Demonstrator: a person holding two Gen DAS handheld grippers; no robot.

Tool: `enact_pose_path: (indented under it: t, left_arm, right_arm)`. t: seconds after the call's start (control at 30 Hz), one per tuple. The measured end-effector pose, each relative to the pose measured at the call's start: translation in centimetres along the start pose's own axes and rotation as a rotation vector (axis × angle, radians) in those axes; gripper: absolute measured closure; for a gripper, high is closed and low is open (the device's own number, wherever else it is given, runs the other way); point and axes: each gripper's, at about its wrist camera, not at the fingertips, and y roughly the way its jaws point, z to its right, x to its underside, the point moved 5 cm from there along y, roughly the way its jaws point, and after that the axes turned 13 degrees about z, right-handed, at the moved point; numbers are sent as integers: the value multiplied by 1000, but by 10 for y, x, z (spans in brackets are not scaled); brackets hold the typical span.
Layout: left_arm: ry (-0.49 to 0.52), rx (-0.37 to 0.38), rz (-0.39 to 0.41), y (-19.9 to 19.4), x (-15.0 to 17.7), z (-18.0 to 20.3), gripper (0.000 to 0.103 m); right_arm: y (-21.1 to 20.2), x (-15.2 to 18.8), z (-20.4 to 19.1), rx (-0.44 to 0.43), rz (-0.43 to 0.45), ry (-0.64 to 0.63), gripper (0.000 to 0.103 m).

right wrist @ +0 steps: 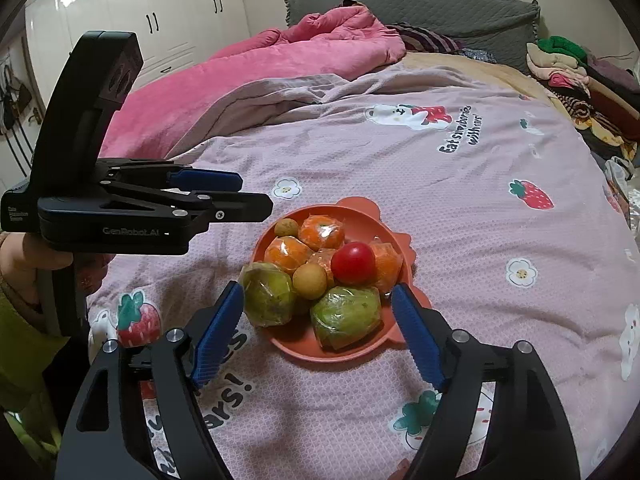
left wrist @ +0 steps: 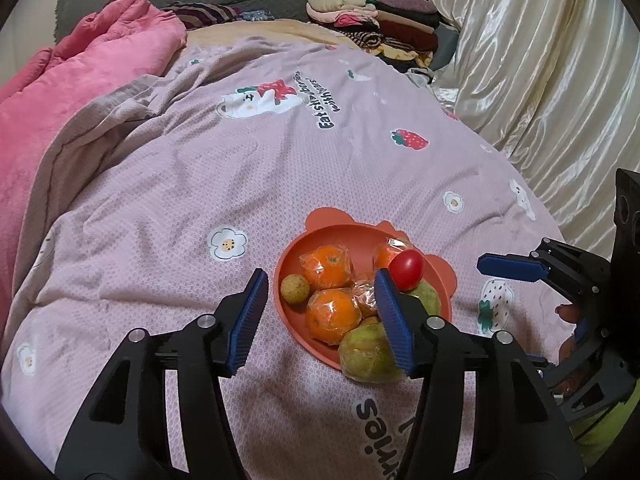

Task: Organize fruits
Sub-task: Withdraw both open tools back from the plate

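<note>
An orange bear-eared plate [left wrist: 332, 236] [right wrist: 360, 218] lies on the lilac bedspread. It holds several film-wrapped oranges [left wrist: 333, 314] [right wrist: 322, 233], two wrapped green fruits [left wrist: 368, 354] [right wrist: 346, 316], a red tomato [left wrist: 406, 266] [right wrist: 353, 263] on top, and small yellowish round fruits [left wrist: 295, 289] [right wrist: 309, 281]. My left gripper [left wrist: 321, 280] hovers open over the plate's left half, its pads touching nothing. My right gripper [right wrist: 319, 288] stands open on the plate's near side, the green fruits between its fingers but clear of the pads. In the right wrist view the left gripper [right wrist: 224, 192] shows side-on at the left.
A pink quilt [right wrist: 280, 60] is bunched at the far left of the bed. Folded clothes [left wrist: 372, 20] are stacked at the far right, next to a cream curtain [left wrist: 540, 60]. White wardrobe doors [right wrist: 140, 8] stand beyond. A person's hand [right wrist: 24, 256] grips the left handle.
</note>
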Motion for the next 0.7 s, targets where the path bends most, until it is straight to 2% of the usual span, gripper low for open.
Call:
enact_pose_path:
  t: [0.37, 0.7]
  left_arm:
    - [-2, -8, 17, -9, -2, 2, 32]
    - [-1, -31, 42, -25, -3, 2, 18]
  right_arm:
    - [-5, -1, 0, 15, 8, 1, 20]
    - [-18, 2, 0, 41, 18, 12, 13]
